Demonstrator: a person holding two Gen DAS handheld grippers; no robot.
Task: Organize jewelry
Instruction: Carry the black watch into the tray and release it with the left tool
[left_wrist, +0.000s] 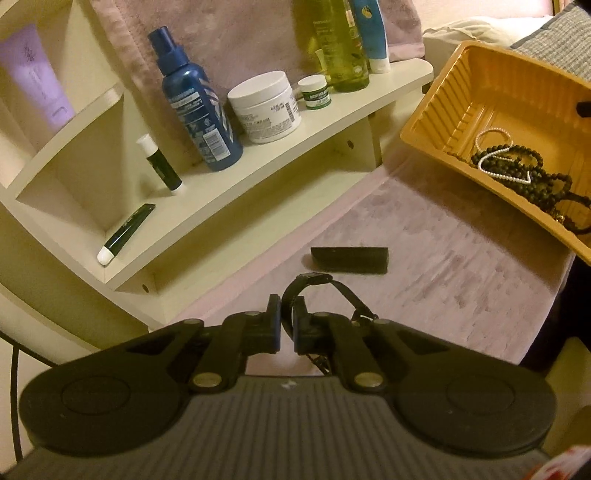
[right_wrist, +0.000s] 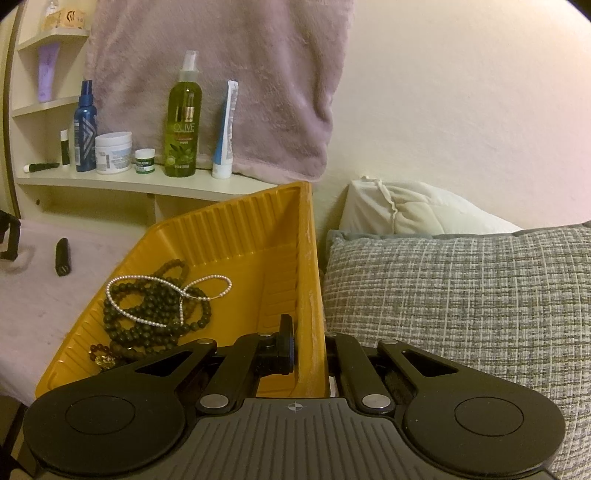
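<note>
My left gripper (left_wrist: 287, 314) is shut on the strap of a black wristwatch (left_wrist: 314, 278), which loops up above the pink cloth. A small black case (left_wrist: 349, 260) lies on the cloth just beyond it. The yellow tray (left_wrist: 443, 96) sits at the right, holding dark bead strings (left_wrist: 517, 162) and a white pearl string (left_wrist: 495, 147). In the right wrist view my right gripper (right_wrist: 308, 347) is shut on the right wall of the yellow tray (right_wrist: 236, 236), one finger inside and one outside. Dark beads (right_wrist: 155, 314), pearls (right_wrist: 166, 291) and an amber bracelet (right_wrist: 101, 356) lie inside.
A cream shelf (left_wrist: 258, 177) carries a blue bottle (left_wrist: 195, 107), a white jar (left_wrist: 264, 107), a green bottle (right_wrist: 183, 118) and tubes. A grey woven pillow (right_wrist: 461, 295) presses against the tray's right side. A pink towel (right_wrist: 221, 74) hangs on the wall.
</note>
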